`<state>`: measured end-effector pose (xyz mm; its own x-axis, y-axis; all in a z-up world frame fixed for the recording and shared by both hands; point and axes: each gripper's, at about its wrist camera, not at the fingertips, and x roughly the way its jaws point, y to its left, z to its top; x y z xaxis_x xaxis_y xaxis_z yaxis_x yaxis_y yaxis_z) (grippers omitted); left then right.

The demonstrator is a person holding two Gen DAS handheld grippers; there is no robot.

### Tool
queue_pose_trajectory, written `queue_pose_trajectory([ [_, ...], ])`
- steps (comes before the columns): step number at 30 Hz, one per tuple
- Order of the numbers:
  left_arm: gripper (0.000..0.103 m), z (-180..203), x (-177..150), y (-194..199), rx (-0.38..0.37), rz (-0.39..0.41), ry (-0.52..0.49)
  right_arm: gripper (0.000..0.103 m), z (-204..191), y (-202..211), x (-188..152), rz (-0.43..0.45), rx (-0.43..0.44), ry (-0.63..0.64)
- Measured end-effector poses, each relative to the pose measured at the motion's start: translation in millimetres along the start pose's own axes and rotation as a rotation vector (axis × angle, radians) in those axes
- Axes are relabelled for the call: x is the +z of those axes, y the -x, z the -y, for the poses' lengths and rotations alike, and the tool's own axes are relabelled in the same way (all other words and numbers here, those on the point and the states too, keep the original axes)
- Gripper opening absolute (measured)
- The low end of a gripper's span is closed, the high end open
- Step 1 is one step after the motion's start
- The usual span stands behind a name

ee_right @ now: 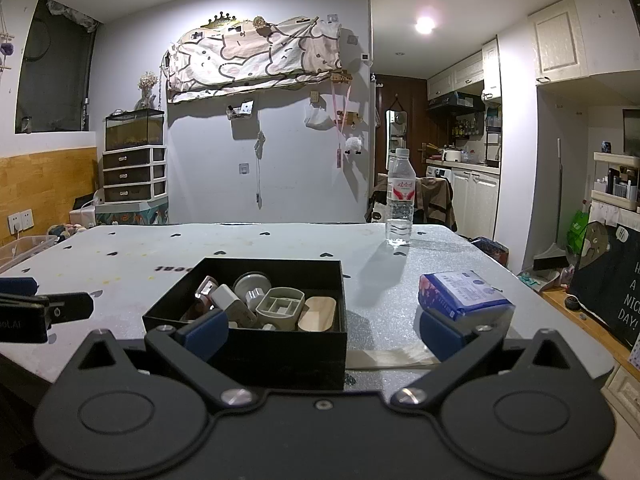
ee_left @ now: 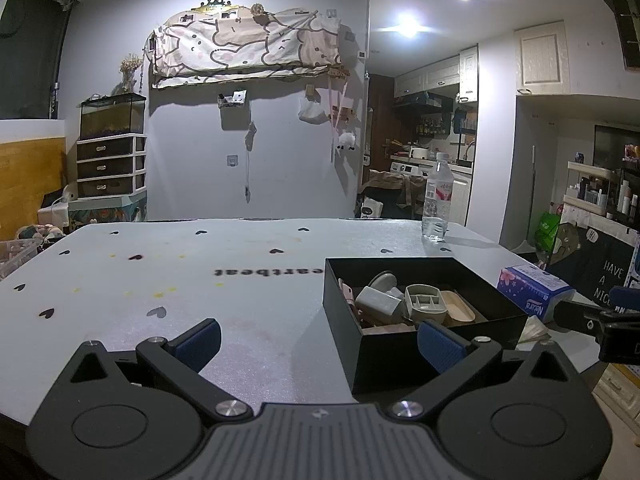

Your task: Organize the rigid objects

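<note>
Right wrist: black box (ee_right: 256, 344) between claw (ee_right: 323, 334) fingers

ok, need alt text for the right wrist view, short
The open right tool hovers, empty, in front of a black box filled with small household items on a grey table. A blue tissue pack lies right of the box, a water bottle stands behind, and the left tool shows at the left edge.

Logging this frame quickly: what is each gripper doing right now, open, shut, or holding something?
Left gripper: open, holding nothing, over the table beside the black box.
Right gripper: open, holding nothing, facing the black box.
</note>
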<state>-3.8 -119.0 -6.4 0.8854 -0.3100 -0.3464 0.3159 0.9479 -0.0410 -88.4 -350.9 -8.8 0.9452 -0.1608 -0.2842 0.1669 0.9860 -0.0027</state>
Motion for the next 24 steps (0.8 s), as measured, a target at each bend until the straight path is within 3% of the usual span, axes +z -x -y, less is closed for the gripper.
queue_pose_trajectory([
  [24,0.103,0.9,0.0,3.2,-0.002,0.002,-0.008,0.103,0.2,0.7,-0.6,-0.001,0.001,-0.002],
])
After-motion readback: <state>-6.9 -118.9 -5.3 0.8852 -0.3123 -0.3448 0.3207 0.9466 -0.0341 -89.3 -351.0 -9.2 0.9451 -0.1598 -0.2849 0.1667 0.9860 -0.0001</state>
